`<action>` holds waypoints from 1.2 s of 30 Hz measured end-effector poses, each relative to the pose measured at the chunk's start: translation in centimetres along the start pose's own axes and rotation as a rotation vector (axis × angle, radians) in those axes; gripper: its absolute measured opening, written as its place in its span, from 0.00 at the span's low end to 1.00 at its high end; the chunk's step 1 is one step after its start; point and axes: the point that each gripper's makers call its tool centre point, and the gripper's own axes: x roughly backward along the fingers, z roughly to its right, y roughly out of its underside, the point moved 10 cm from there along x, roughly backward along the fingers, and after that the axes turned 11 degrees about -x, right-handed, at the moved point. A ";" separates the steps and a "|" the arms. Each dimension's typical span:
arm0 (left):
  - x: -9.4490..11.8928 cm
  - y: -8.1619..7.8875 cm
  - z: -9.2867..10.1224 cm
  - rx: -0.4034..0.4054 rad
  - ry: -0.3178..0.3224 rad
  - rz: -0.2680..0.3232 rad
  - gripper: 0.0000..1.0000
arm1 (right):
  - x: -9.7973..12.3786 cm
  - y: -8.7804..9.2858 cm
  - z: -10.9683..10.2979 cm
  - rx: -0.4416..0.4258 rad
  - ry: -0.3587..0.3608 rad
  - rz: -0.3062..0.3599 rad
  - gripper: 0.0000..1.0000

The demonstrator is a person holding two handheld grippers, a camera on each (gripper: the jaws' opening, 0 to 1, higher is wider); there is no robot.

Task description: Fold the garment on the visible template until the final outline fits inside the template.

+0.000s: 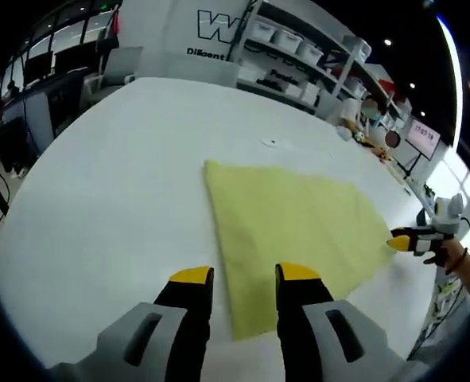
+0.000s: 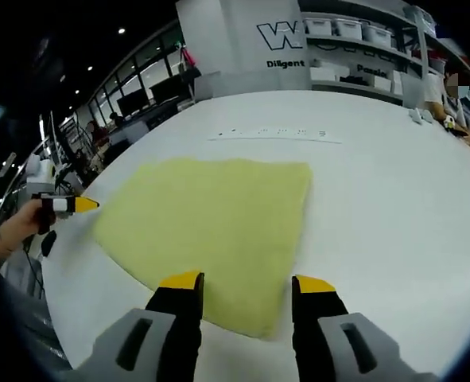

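I am seeing the yellow garment [image 1: 298,227] lying flat on the white bench [image 1: 115,183], already folded into a compact panel. The left gripper [image 1: 245,277] is hovering with jaws parted and holding nothing, its near corner of the cloth lying between them. The right gripper [image 2: 246,282] is likewise gaping empty over the opposite edge [image 2: 242,314].

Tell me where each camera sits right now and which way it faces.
Left gripper view: rides the left gripper, jaws apart, looking over the yellow garment on the white table toward shelving; the right gripper and a hand show at right.
Right gripper view: rides the right gripper, jaws apart, facing the garment's opposite edge; the left gripper enters from the left.
Shared: garment, table, both grippers.
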 end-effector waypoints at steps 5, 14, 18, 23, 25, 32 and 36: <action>0.6 1.0 0.5 -0.011 0.015 0.002 0.29 | 0.5 0.7 -0.1 0.015 -0.012 -0.004 0.35; 1.1 2.7 0.7 -0.014 0.014 -0.031 0.21 | 1.7 1.5 0.5 0.038 -0.007 0.001 0.23; 1.2 2.9 0.7 -0.008 0.012 -0.040 0.20 | 2.2 1.8 0.7 0.053 -0.008 0.006 0.18; 1.2 3.3 0.7 -0.016 0.010 -0.046 0.14 | 2.1 2.2 1.0 0.049 -0.010 0.004 0.10; 1.2 3.3 0.7 -0.015 0.010 -0.046 0.12 | 2.1 2.3 1.1 0.045 -0.008 0.009 0.06; 1.4 3.5 0.6 -0.026 -0.003 -0.057 0.04 | 2.1 2.4 1.3 0.047 -0.004 0.009 0.00; 1.5 3.5 0.7 -0.026 -0.006 -0.058 0.03 | 2.2 2.4 1.3 0.049 0.003 0.002 0.00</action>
